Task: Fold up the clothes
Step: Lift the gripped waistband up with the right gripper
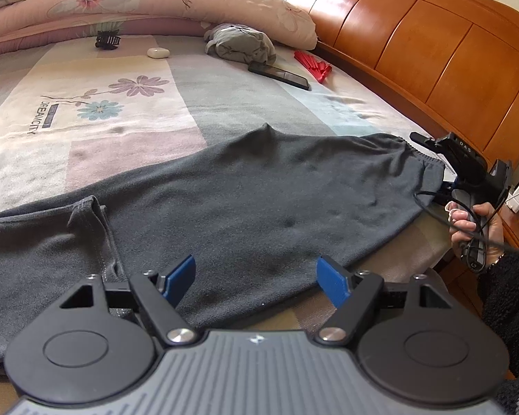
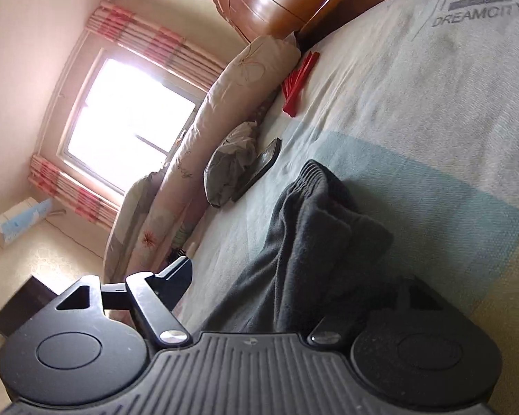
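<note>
Bedroom, patterned sheet (image 1: 128, 79) | grey trousers (image 1: 231, 207) spread flat across bed's near side | left gripper (image 1: 256, 276) released, hovering over trousers | right gripper (image 2: 287, 276) around bunched waistband (image 2: 315, 176), grip unclear | phone (image 1: 280, 75) near headboard (image 1: 432, 45)

The bed (image 1: 225, 100) has a sheet with flowers and the word DREAMCITY on it. Dark gray pants (image 1: 225, 207) lie spread across the near part. Farther back sit a black phone (image 1: 280, 75), a red fan (image 1: 313, 65), a gray bundle of cloth (image 1: 240, 43), a small white case (image 1: 158, 52) and a black hair clip (image 1: 107, 39). A folded quilt (image 1: 148, 3) lies along the far side.
</note>
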Available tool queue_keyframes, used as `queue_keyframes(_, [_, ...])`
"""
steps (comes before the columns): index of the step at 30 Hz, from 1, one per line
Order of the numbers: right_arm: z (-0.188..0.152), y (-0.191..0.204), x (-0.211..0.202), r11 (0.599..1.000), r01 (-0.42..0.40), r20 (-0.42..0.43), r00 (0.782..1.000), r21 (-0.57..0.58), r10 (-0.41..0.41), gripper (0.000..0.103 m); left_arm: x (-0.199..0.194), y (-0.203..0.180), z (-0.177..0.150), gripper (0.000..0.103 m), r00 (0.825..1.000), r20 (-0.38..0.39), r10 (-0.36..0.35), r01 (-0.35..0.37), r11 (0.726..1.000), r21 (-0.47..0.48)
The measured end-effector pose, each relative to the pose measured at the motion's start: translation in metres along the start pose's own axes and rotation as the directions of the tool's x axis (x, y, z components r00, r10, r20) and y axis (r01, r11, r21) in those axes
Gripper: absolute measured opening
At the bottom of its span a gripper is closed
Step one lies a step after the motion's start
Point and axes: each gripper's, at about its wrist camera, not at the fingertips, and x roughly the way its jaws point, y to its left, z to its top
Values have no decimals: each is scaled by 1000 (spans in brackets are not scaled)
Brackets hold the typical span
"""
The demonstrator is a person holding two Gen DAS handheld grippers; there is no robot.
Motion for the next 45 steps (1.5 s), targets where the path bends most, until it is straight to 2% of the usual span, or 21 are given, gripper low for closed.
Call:
queue_keyframes(2, [2, -10, -3, 999, -10, 9, 1000, 36, 10, 52, 0, -1, 1, 77, 1000, 2, 3, -3, 1000, 6])
queue_keyframes(4, [0, -12, -2, 1000, 24, 8, 1000, 9, -24, 32, 0, -1, 1, 77, 1000, 4, 2, -2, 1000, 6])
queue_keyframes(5, [-1, -12, -2, 999, 43, 7, 999, -6, -43, 27, 0, -2, 1, 77, 1000, 2, 2, -2, 1000, 9])
queue_keyframes(7, [-2, -8, 3, 995, 92, 4, 996, -43, -92, 25, 1, -5, 1, 77, 1000, -2, 2, -2, 1000, 15])
queue_keyframes(10, [-4, -1, 9, 980, 171, 1, 985, -99, -171, 8, 0, -7, 0, 77, 1000, -7, 12, -11, 1000, 24])
queue_keyframes(20, [-5, 9, 12, 955, 262, -8, 964, -136, -266, 7, -18, -3, -3, 77, 998, 7, 58, -59, 997, 41])
queue_keyframes(27, [-8, 37, 14, 912, 321, 1, 943, -254, -332, 9, -30, 4, -4, 77, 994, -7, 106, -104, 990, 94])
queue_keyframes(34, [-14, 87, 10, 877, 283, 11, 953, -388, -302, 9, -36, 15, -5, 77, 993, -31, 117, -112, 986, 123])
queue_keyframes(41, [-36, 148, 14, 802, 222, -11, 962, -555, -273, 9, -45, 28, -10, 77, 992, -29, 124, -119, 984, 134])
queue_keyframes(45, [-53, 179, 17, 762, 181, -37, 965, -622, -259, 9, -50, 38, -13, 77, 993, -24, 112, -109, 990, 93])
